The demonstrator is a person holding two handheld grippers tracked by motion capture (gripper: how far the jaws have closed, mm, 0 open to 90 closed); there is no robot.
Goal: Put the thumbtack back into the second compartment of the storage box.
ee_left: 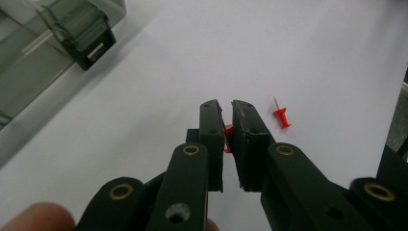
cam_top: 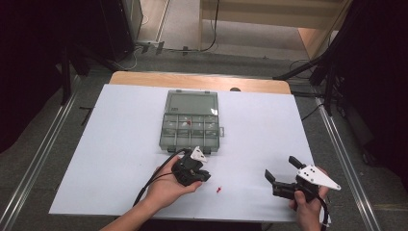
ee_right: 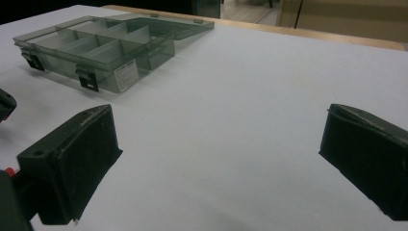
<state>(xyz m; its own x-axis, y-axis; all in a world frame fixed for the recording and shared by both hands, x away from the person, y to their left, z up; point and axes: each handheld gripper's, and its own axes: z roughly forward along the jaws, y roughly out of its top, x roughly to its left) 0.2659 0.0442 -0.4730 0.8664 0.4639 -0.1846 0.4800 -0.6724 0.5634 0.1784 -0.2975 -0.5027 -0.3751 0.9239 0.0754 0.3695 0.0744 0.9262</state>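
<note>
Counting two small red plastic pushpins: one (ee_left: 227, 137) pinched between the nearly closed jaws of the left hand-held gripper (ee_left: 226, 108), the other pushpin (ee_left: 281, 115) loose on the white counter (ee_left: 288, 48), just at its 2 o'clock. One clear grey plastic compartment box (cam_top: 190, 126), lid open, sits at 12 o'clock of the left hand-held gripper. Right hand-held gripper (ee_right: 216, 159) jaws wide, nothing between them, at 3 o'clock.
</note>
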